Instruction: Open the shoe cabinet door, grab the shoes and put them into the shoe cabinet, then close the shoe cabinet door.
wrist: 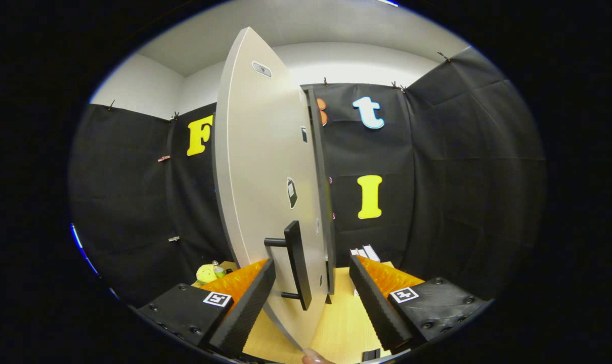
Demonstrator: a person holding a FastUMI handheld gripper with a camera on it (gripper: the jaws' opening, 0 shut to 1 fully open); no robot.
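I find the gripper (311, 298) with its jaws spread wide, pinching nothing; the black handle (297, 263) of the shoe cabinet door (260, 167) stands upright in the gap between the fingers (245, 308), nearer the left one, and I cannot tell whether that finger touches the door's face. The door is swung out towards me, nearly edge-on, with its free edge curving down between the fingers to where a fingertip (316, 358) of a person shows at the bottom. Just behind the door I see the dark front edge of the cabinet body (318, 192); its interior is hidden from me. I judge the opening step to be in hand or just finished. No shoes are visible to me, so I judge grabbing them, placing them and closing the door all remain. As to clearance: the right finger has open wooden floor (336, 313) beside and ahead of it, while the left finger sits tight against the door side. Beyond the left finger lie a yellow-green soft item (206, 273) and a small bottle (217, 268), well apart from the door.
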